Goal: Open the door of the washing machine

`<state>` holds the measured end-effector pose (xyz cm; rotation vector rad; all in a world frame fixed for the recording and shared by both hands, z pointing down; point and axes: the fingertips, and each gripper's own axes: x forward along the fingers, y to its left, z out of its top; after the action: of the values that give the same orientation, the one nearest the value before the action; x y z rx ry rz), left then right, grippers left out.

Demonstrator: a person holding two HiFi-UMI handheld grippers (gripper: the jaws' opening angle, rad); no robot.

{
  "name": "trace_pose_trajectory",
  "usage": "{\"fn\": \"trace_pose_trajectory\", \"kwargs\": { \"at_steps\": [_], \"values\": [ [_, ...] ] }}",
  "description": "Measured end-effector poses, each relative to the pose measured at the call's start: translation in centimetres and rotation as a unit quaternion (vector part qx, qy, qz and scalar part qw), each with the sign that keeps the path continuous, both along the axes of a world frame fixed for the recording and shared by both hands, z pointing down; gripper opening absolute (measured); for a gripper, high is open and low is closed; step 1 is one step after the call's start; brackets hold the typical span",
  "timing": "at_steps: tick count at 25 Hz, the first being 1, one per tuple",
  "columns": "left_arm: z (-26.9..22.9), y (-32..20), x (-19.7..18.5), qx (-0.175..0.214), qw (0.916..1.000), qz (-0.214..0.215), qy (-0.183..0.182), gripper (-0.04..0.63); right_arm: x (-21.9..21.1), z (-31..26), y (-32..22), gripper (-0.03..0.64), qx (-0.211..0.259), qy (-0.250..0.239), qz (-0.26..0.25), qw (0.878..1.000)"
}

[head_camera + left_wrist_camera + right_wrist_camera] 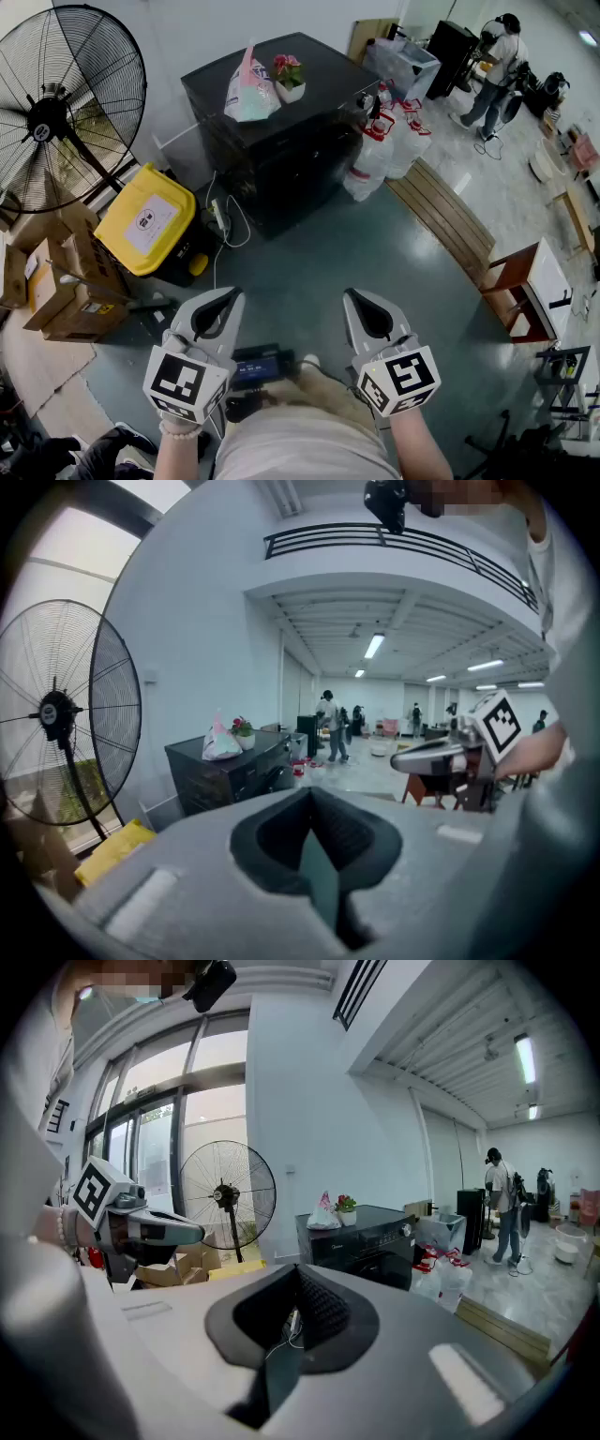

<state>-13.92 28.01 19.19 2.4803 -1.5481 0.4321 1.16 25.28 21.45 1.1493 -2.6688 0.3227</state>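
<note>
The black washing machine (pixel 281 131) stands against the far wall, well ahead of both grippers, with a plastic bag (pixel 248 89) and a flower pot (pixel 289 80) on its top. Its dark front looks closed. The machine also shows in the left gripper view (pixel 234 766) and the right gripper view (pixel 366 1237). My left gripper (pixel 228 298) and right gripper (pixel 358 298) are held side by side low in the head view, over the floor. Both are shut with nothing between the jaws (pixel 314 813) (pixel 295 1293).
A large standing fan (pixel 56 112) is at the far left, with a yellow box (pixel 150 220) and cardboard boxes (pixel 66 281) beneath it. Water jugs (pixel 380 150) stand right of the machine. A wooden bench (pixel 450 220) and a table (pixel 530 281) line the right. A person (pixel 497 66) stands far back.
</note>
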Motion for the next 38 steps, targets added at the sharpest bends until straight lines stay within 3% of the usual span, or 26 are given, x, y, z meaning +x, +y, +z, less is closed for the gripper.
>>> {"fn": "trace_pose_trajectory", "kwargs": {
  "at_steps": [17,20,22,26,38],
  "values": [
    [0.2,-0.4,-0.1,-0.001,0.9999,-0.014,0.001,-0.006,0.4,0.3,-0.6,0.003,-0.009,-0.003,0.015,1.0],
    [0.3,-0.4,0.3,-0.006,0.9999,-0.011,0.002,0.051,0.3,0.3,-0.5,0.005,-0.007,-0.002,0.011,1.0],
    [0.4,-0.4,0.5,-0.007,0.9999,-0.01,0.005,0.071,0.4,0.3,-0.7,0.01,-0.01,-0.008,0.013,1.0],
    [0.2,-0.6,0.8,0.001,0.9998,-0.017,0.011,0.083,1.0,0.5,-1.0,0.094,-0.016,-0.016,0.016,1.0],
    [-0.4,-1.3,3.2,0.013,0.9989,-0.043,0.014,0.083,3.8,0.6,-1.7,0.095,-0.013,-0.018,-0.007,1.0]
  ]
}}
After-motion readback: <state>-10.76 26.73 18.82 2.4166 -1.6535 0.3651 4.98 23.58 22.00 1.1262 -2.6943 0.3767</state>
